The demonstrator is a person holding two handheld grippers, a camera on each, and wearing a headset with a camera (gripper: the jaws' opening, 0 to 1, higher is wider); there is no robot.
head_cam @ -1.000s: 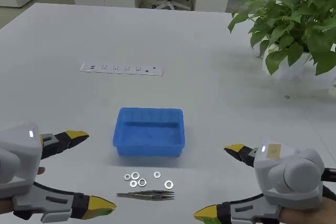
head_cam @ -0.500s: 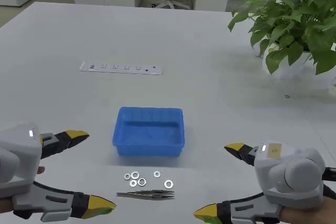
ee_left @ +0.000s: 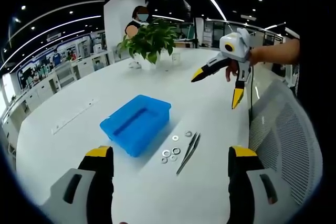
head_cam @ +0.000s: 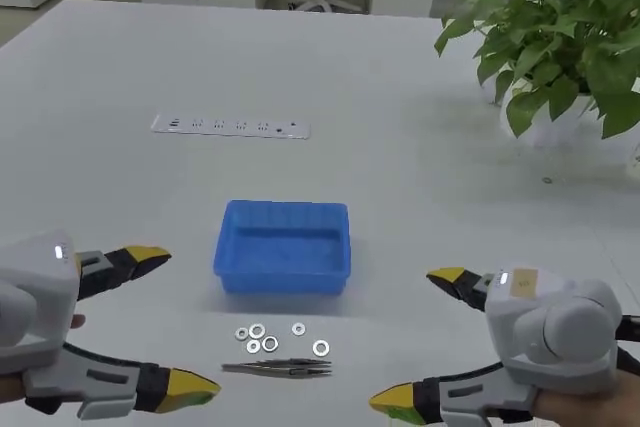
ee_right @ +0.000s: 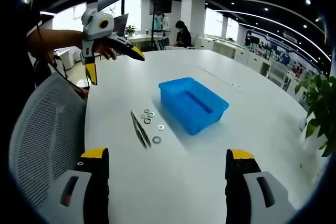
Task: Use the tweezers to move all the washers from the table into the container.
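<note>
Six washers [head_cam: 257, 332] are seen loose on the worktop [head_cam: 400, 167], just beside the tweezers [head_cam: 277, 370] and near the empty blue container [head_cam: 283, 280], with nothing shifted since a second ago and the left gripper [head_cam: 188, 322] and right gripper [head_cam: 406, 341] held wide apart, empty, so the task is judged unstarted.

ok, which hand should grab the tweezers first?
Left, by a little. Both are open, but in the head view the left tongs reach nearer the tweezers with their lower tip than the right tongs do.
</note>
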